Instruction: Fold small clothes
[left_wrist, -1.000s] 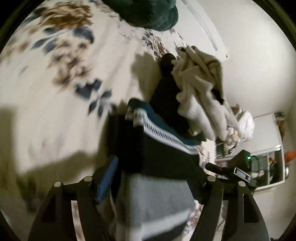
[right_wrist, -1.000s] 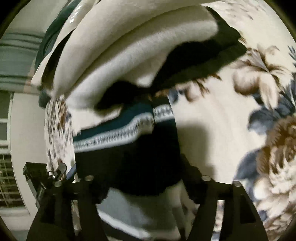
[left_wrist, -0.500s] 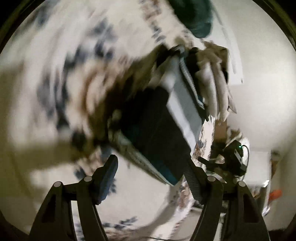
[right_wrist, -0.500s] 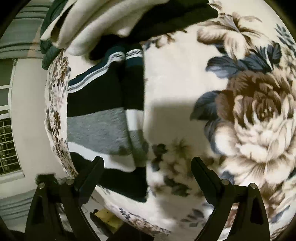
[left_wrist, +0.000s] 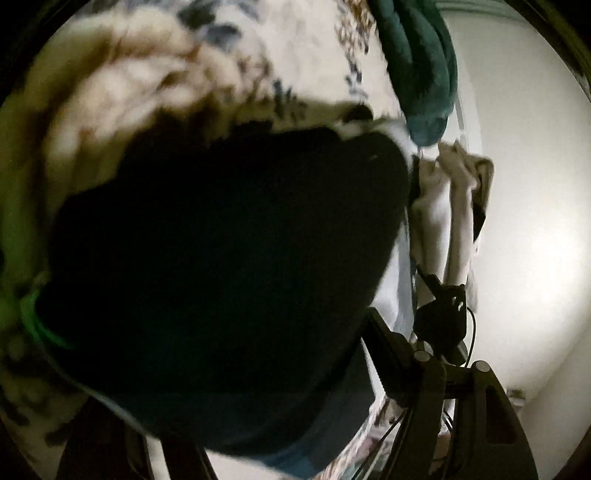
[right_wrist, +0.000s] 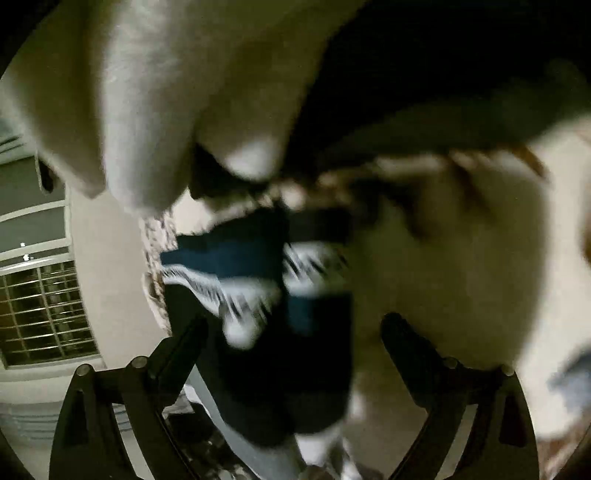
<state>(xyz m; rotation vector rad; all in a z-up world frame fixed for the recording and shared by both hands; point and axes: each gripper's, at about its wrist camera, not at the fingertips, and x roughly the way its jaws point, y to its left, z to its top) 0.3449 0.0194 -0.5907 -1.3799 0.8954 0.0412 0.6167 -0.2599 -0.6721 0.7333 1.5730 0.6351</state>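
A small striped sweater, dark navy with teal, white and grey bands, lies on the flowered bedspread (right_wrist: 461, 266). In the right wrist view the sweater (right_wrist: 280, 332) sits between the fingers of my right gripper (right_wrist: 291, 343), whose jaws stand wide apart. In the left wrist view the dark cloth (left_wrist: 221, 258) fills most of the frame, blurred, and hides the left finger of my left gripper; only its right finger (left_wrist: 388, 354) shows. The other gripper (left_wrist: 443, 314) shows beyond it.
A heap of cream and black clothes (right_wrist: 166, 92) lies just above the sweater, also in the left wrist view (left_wrist: 454, 206). A teal blanket (left_wrist: 417, 66) lies at the bed's far end. A window (right_wrist: 40, 295) and white wall are past the bed edge.
Both grippers let go of the sweater and opened, then swung back down close to it. Both views are now blurred; dark cloth now fills the left view.
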